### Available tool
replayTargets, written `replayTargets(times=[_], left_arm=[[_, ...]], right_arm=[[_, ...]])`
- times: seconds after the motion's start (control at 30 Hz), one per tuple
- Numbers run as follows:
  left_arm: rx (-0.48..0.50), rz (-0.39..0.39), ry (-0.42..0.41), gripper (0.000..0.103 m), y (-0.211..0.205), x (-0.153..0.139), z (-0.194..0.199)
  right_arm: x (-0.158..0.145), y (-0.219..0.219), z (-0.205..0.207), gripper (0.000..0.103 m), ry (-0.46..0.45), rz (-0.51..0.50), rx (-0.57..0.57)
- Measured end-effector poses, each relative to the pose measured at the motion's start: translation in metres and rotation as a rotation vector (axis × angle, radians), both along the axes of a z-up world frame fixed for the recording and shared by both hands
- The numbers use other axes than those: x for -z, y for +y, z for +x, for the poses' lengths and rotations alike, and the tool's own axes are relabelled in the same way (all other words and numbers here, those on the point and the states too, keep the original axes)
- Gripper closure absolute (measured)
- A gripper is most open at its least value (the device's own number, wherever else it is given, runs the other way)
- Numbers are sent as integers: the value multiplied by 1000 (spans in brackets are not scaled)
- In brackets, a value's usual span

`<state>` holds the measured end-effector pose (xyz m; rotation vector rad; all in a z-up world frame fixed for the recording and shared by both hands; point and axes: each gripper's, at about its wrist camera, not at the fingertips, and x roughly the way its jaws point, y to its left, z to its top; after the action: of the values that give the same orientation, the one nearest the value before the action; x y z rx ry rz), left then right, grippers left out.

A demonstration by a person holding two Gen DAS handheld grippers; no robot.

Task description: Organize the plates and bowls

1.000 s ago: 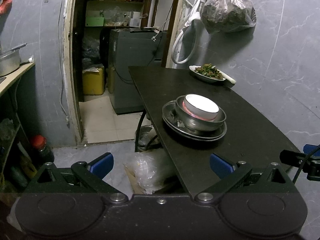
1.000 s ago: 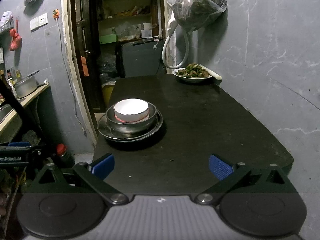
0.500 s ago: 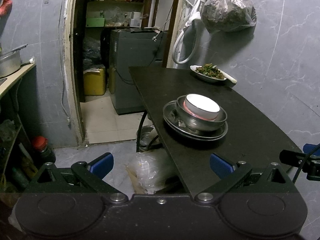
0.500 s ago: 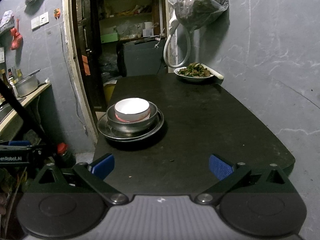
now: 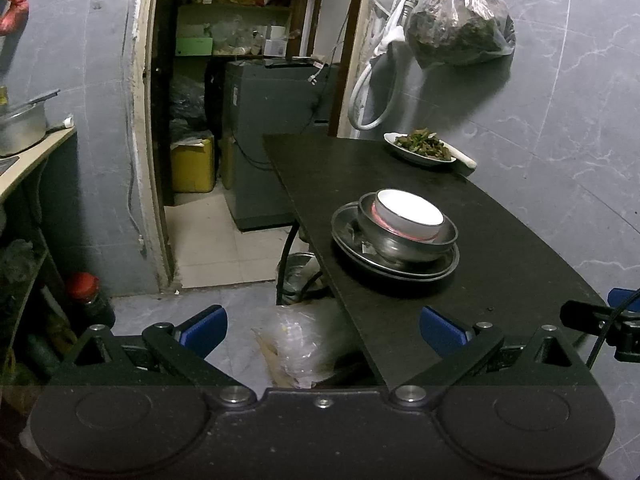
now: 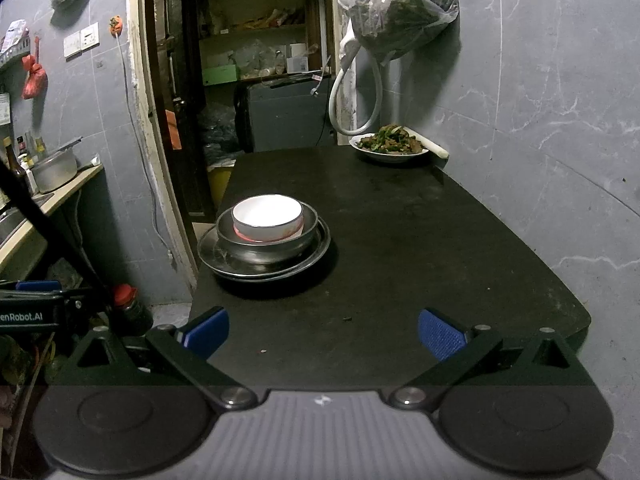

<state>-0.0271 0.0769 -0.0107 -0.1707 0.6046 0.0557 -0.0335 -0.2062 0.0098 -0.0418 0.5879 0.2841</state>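
Holding both sets of fingers spread wide, I am gripping nothing: the left gripper (image 5: 322,330) is hanging off the near left edge of the tabletop (image 5: 500,280), its left blue pad over the floor, and the right gripper (image 6: 324,330) is hovering above the near end of that tabletop. Ahead of the fingers, the stack is sitting near the left edge: a white bowl (image 6: 267,216) is nesting inside a metal bowl (image 6: 264,246), which is resting on a metal plate (image 6: 324,242). From the left wrist the same white bowl (image 5: 410,214) is showing ahead and to the right. Farther out, a dish of greens (image 6: 390,146) is lying at the far corner by the wall, well apart from the stack, and a plastic bag (image 6: 400,8) is hanging on the wall above it
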Motion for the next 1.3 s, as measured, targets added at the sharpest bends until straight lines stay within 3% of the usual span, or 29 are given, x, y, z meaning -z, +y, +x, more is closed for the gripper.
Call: replayTargets(times=[1.3], left_arm=[[-3, 2, 5, 1, 10, 1, -4]], right_arm=[[4, 13, 6, 0, 3, -17, -28]])
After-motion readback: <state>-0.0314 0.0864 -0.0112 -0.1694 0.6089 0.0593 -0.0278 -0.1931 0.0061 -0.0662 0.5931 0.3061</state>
